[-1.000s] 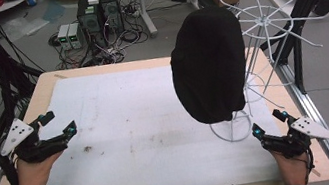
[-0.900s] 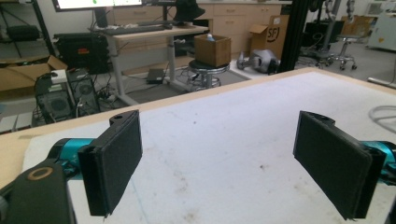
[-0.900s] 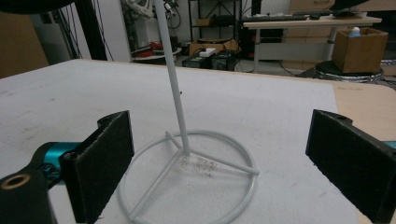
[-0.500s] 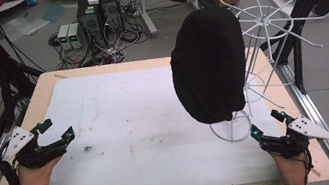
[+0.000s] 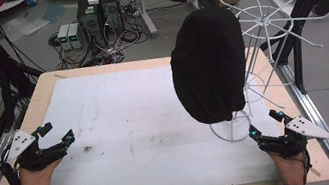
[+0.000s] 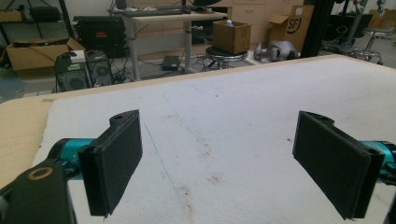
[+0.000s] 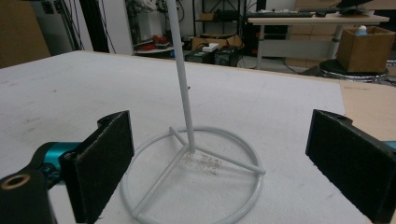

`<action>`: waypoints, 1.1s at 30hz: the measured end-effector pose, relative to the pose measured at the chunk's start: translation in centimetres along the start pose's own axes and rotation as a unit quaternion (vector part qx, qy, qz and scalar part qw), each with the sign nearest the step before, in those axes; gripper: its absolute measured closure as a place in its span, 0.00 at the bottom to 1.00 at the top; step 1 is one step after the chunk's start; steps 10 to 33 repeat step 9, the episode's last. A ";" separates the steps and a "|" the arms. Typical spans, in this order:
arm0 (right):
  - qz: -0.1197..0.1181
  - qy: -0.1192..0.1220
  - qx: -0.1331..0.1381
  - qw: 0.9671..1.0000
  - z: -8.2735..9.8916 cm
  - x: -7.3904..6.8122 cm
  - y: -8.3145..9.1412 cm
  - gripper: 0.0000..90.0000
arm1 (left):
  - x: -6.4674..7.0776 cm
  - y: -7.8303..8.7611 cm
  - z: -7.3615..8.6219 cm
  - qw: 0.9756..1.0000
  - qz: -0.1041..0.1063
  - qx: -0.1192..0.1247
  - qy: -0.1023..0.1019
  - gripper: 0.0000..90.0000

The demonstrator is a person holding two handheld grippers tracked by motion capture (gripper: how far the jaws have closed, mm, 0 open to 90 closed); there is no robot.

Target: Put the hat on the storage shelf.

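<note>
- Black beanie on the white wire stand: likely soft, light; pinch its lower hem.
- Left gripper and right gripper: jaws spread wide, empty.

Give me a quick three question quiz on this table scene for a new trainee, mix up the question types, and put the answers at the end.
1. True or false: the black hat lies flat on the table.
2. Which hand-held gripper is nearer the white stand's ring base? A) left hand-held gripper B) right hand-held gripper
3. Fill in: both hand-held grippers have their jaws ____.

Key
1. False; it hangs on the white wire stand, above the table.
2. B; the ring lies just ahead of its jaws.
3. Open, holding nothing.
</note>
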State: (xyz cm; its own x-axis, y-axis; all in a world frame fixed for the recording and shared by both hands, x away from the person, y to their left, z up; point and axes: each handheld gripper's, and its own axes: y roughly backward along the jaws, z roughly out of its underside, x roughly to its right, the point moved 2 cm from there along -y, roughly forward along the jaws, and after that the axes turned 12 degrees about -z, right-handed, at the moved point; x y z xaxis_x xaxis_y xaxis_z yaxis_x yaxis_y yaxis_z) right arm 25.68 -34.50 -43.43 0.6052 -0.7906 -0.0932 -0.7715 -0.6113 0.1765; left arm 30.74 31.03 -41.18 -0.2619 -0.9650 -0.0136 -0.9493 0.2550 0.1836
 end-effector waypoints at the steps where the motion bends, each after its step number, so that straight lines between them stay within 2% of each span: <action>1: 0.000 0.001 0.000 1.000 0.0 0.0 0.0 0.08 | 0.1 0.0 0.0 1.000 0.001 0.000 0.001 0.18; 9: -0.001 0.002 -0.001 1.000 0.0 0.0 0.0 0.08 | 0.3 -0.3 0.1 1.000 0.004 -0.007 -0.003 0.18; 33: -0.001 0.002 -0.001 1.000 0.0 0.0 0.0 0.08 | 0.3 -0.3 0.1 1.000 0.004 -0.007 -0.003 0.18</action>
